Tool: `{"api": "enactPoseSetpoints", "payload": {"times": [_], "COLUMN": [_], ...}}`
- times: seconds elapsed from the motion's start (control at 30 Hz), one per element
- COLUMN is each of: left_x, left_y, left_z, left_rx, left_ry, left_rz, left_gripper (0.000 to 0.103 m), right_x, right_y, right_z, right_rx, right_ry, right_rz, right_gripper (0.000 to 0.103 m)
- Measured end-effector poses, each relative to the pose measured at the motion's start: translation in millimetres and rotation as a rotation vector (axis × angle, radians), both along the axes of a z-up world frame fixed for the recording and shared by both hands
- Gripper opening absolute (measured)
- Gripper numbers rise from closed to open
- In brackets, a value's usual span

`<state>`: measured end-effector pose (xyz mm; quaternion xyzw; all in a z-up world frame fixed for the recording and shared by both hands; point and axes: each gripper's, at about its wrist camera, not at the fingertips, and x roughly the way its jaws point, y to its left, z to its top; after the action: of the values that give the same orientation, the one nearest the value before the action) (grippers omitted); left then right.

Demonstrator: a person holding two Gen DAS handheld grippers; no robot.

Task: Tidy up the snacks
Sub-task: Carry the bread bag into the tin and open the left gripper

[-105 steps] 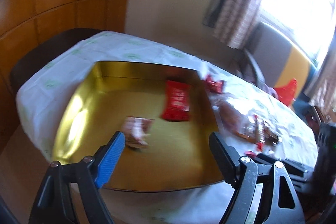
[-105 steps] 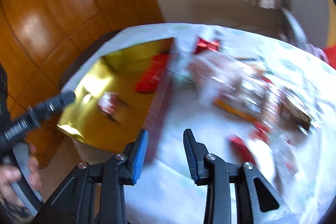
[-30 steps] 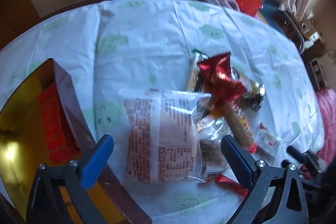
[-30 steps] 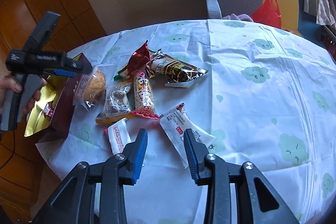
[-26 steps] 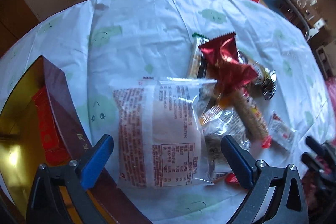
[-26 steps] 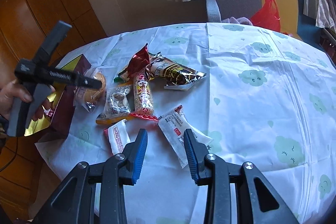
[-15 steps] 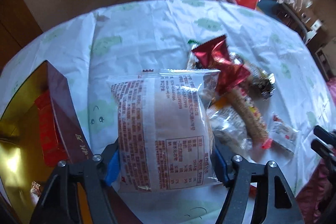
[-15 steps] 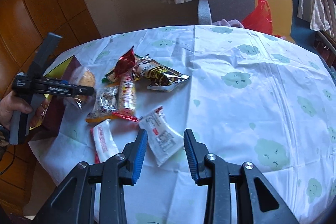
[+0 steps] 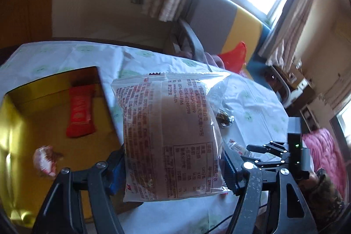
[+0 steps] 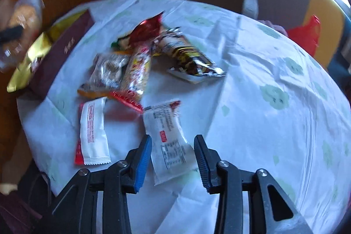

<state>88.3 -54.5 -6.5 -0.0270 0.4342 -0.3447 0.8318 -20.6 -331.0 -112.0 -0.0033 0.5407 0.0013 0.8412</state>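
Left wrist view only: my left gripper (image 9: pixel 173 170) clamping bread packet (image 9: pixel 171 135), gold box (image 9: pixel 54 122) interior beside. Right wrist view: my right gripper (image 10: pixel 173 159) spread over white sachet (image 10: pixel 169 139); snack pile (image 10: pixel 140 58) blurred.

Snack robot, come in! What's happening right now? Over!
Left gripper shut on bread packet, held beside gold box. Right gripper open, straddling white sachet. Nothing in the way.

Where everything sits

The box (image 9: pixel 54 115) stands at the table's (image 10: pixel 263 102) left edge with two packets (image 9: pixel 80 111) inside. The left gripper (image 9: pixel 173 163) holds the bread bag (image 9: pixel 171 135) up, just right of the box. The snack pile (image 10: pixel 140 58) lies mid-table; one sachet (image 10: pixel 169 135) lies between the right gripper's (image 10: pixel 173 157) fingers, another sachet (image 10: pixel 92 131) to its left
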Motion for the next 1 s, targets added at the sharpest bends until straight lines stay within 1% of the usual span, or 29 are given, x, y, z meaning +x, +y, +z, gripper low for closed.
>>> {"api": "enactPoseSetpoints", "payload": {"times": [0.07,0.1,0.13,0.2,0.3,0.33,0.43,0.5,0.6,0.8,0.87,0.9,1.0], "left_x": [-0.7,0.9,3.3,10.0,19.1,24.2,34.8,40.4,55.1,111.3,129.8,138.4,153.7], "left_y": [31.8,44.8,63.3,92.0,129.4,144.7,164.5,166.8,158.1,126.0,115.0,109.8,104.9], "left_z": [6.0,5.9,4.8,-1.1,-10.5,-14.7,-23.7,-27.0,-30.5,-37.2,-46.3,-52.4,-64.6], "left_rx": [-0.010,-0.003,0.010,0.029,0.030,0.029,0.014,0.016,0.047,0.101,0.129,0.140,0.152], "left_ry": [-0.005,-0.006,-0.002,0.018,0.052,0.069,0.103,0.107,0.104,0.109,0.121,0.129,0.143], "left_rz": [0.070,0.103,0.157,0.251,0.376,0.439,0.515,0.524,0.508,0.477,0.484,0.488,0.509], "left_gripper": [0.072,0.072,0.072,0.072,0.072,0.072,0.072,0.072,0.072,0.072,0.073,0.073,0.079], "right_x": [8.3,11.6,13.6,13.8,9.5,8.5,9.6,11.6,12.1,8.5,6.3,6.2,3.9], "right_y": [8.1,12.6,16.5,21.8,30.6,31.2,26.2,20.4,17.7,20.2,20.0,20.4,21.2], "right_z": [-7.5,-11.7,-14.9,-14.3,-16.0,-16.8,-17.3,-16.9,-15.6,-14.0,-13.4,-13.2,-12.0], "right_rx": [-0.035,-0.068,-0.095,-0.104,-0.151,-0.150,-0.102,-0.063,-0.051,-0.062,-0.060,-0.061,-0.054], "right_ry": [0.034,0.053,0.062,0.061,0.056,0.055,0.061,0.066,0.062,0.029,0.024,0.023,0.019], "right_rz": [0.047,0.064,0.076,0.085,0.083,0.069,0.024,-0.007,-0.016,-0.028,-0.034,-0.033,-0.038], "right_gripper": [0.047,0.047,0.047,0.037,0.036,0.036,0.037,0.038,0.037,0.037,0.037,0.037,0.037]}}
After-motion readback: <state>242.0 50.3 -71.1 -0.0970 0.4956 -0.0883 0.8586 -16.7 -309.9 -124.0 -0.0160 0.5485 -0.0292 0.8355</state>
